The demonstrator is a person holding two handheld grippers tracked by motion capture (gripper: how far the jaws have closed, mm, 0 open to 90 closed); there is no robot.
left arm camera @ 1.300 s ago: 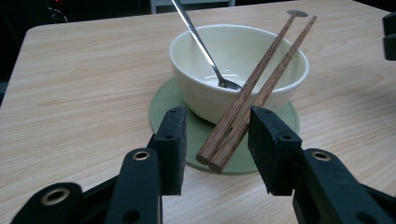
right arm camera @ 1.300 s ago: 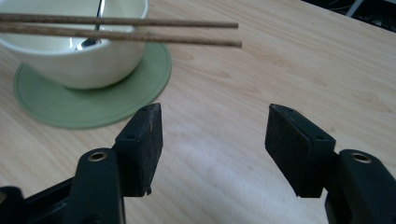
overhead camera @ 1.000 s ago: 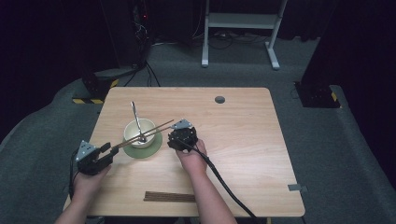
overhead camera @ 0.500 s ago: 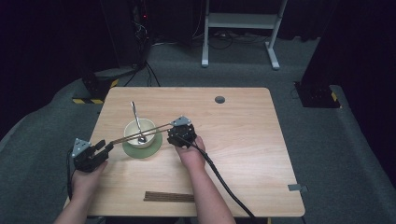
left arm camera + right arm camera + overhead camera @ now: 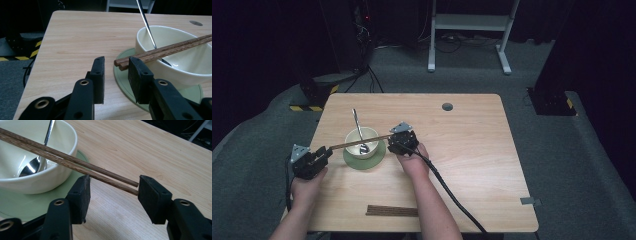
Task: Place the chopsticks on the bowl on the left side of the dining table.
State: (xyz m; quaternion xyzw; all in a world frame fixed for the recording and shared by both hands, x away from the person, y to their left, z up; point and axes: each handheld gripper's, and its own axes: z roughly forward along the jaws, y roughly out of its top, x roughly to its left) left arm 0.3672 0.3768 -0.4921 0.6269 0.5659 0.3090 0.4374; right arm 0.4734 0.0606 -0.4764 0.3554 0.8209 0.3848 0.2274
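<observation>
A pair of brown chopsticks (image 5: 362, 141) lies across the rim of a cream bowl (image 5: 353, 136) that stands on a green plate (image 5: 373, 160). A metal spoon (image 5: 356, 124) leans in the bowl. My left gripper (image 5: 327, 152) is at the chopsticks' left end. In the left gripper view its jaws (image 5: 116, 60) have just been closing and stand open, with the chopsticks' (image 5: 170, 48) tips by the right pad. My right gripper (image 5: 115, 180) is open too and has been closing a little. The chopsticks' (image 5: 62, 157) other ends lie between its pads without being pressed.
A second bundle of brown chopsticks (image 5: 392, 210) lies near the table's front edge. A round cable hole (image 5: 447, 106) sits at the back of the wooden table (image 5: 472, 150). The right gripper's cable trails off over the front edge. Dark floor and stands surround the table.
The chopsticks' left end has shifted, so they now lie flatter across the bowl. The left gripper has edged slightly left. Both hands have otherwise stayed in place.
</observation>
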